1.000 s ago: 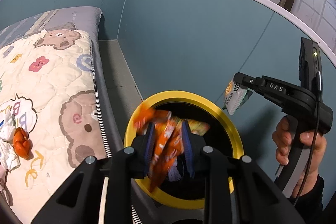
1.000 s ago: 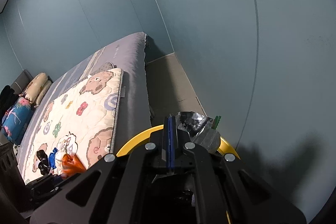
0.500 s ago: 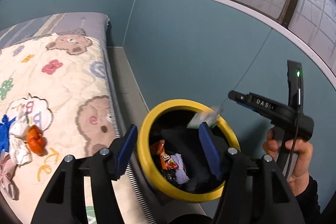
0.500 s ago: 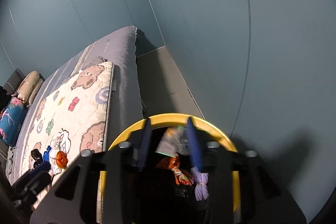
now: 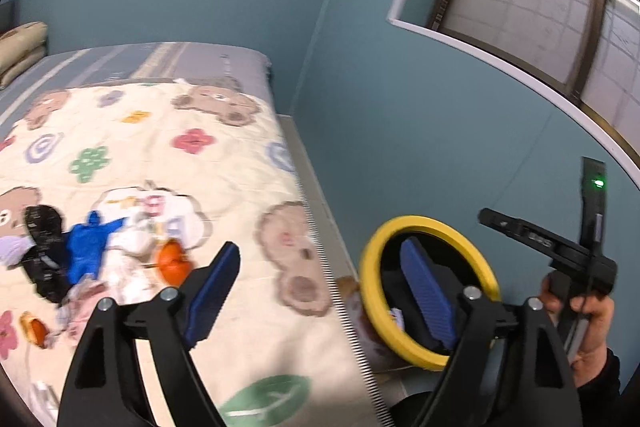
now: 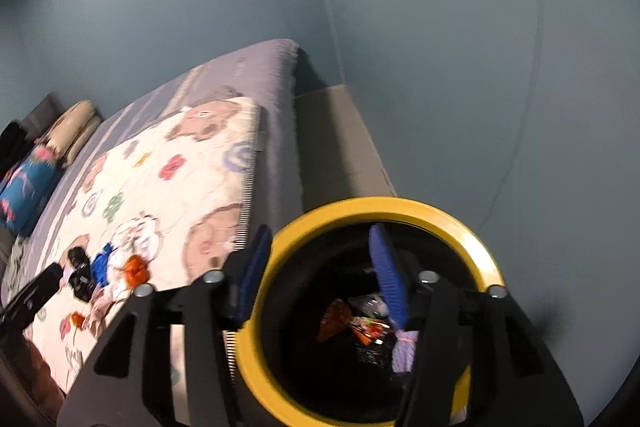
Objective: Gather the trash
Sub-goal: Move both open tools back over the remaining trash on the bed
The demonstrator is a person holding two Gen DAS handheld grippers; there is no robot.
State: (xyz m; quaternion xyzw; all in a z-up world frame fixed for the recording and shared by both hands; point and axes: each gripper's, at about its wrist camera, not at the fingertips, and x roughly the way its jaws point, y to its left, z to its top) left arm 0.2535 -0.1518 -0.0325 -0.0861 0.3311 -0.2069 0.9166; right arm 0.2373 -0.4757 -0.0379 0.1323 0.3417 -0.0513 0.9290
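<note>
Jaws of both the left gripper (image 5: pixel 324 291) and right gripper (image 6: pixel 320 271) are opening, empty, by the yellow-rimmed trash bin (image 6: pixel 476 239); wrappers (image 6: pixel 360 327) lie inside.

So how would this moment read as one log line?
left gripper: opening, empty | right gripper: opening, empty | wrappers: in yellow-rimmed bin | more litter: on bed

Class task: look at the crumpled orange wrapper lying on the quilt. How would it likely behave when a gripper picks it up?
The crumpled orange wrapper looks like thin film, so probably light and easily crushed. Its bunched shape suggests it would flop rather than hold stiff. It may slip between smooth pads.
</note>
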